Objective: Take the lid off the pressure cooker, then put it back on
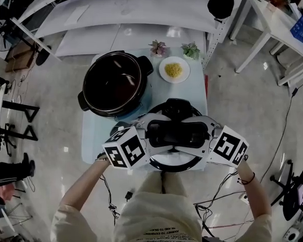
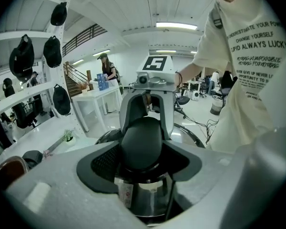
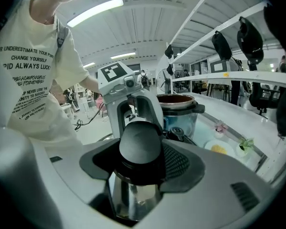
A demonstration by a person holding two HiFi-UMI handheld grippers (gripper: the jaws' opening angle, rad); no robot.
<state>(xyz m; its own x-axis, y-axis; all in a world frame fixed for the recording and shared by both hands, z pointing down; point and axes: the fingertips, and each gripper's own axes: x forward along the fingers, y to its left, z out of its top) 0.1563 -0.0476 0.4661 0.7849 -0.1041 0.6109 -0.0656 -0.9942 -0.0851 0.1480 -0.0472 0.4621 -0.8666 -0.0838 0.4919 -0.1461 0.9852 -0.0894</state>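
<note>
Head view: one open cooker pot stands on the table. One lid is held just beside the pot, on its near side and off it. Only the lid's rim and black handle show, the rest covered by the left gripper and right gripper, one at each end of the handle. Beyond the pot are one plate and two potted plants. Left gripper view: the left gripper is clenched on the handle. Its jaw tips are hidden behind the handle, and the right gripper faces it. Right gripper view: the right gripper grasps the same handle. The pot stands behind it, partly hidden by the left gripper.
</note>
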